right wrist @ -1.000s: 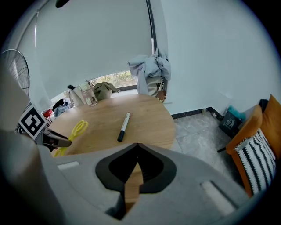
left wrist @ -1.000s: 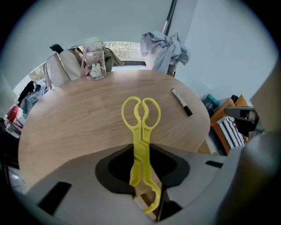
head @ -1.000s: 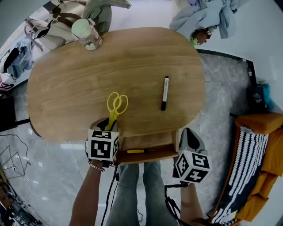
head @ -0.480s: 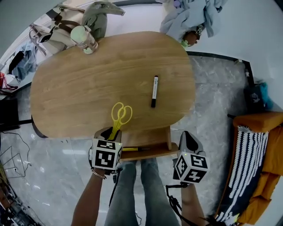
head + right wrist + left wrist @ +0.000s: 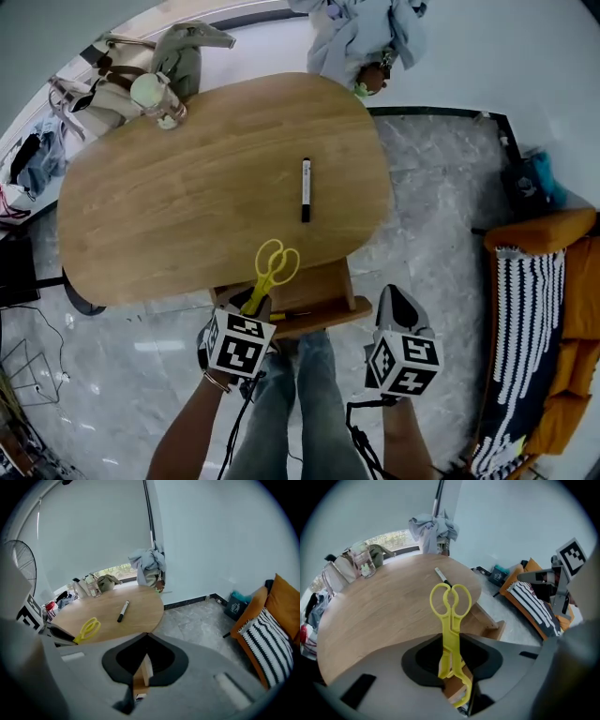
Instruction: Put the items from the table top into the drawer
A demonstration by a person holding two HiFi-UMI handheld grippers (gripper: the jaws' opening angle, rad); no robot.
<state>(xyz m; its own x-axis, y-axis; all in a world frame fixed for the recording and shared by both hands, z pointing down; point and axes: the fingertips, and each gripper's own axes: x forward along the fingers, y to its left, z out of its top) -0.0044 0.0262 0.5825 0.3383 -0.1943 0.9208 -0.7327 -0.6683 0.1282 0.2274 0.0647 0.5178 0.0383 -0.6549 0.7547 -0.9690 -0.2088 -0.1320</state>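
Yellow scissors (image 5: 274, 270) (image 5: 450, 620) hang blades-first in my left gripper (image 5: 251, 305) (image 5: 452, 660), which is shut on the blades. Their handles stick out over the near edge of the oval wooden table (image 5: 187, 206). Just below, the wooden drawer (image 5: 345, 281) (image 5: 490, 623) stands pulled out, with a thin yellow pen (image 5: 289, 316) lying inside. A black marker (image 5: 305, 187) (image 5: 442, 576) (image 5: 123, 611) lies on the table's right half. My right gripper (image 5: 395, 296) (image 5: 146, 637) hovers right of the drawer, fingertips together and holding nothing. The drawer's side wall (image 5: 140, 677) shows below it.
A jar with a pale green lid (image 5: 155, 94) stands at the table's far left edge. Bags (image 5: 112, 70) and a heap of clothes (image 5: 356, 33) lie beyond the table. An orange sofa with a striped cushion (image 5: 534, 309) stands at the right. The person's legs (image 5: 281, 403) are under the drawer.
The left gripper has drawn the scissors back from the table top to its near edge, over the open drawer. The right gripper has drifted a little away from the drawer's side.
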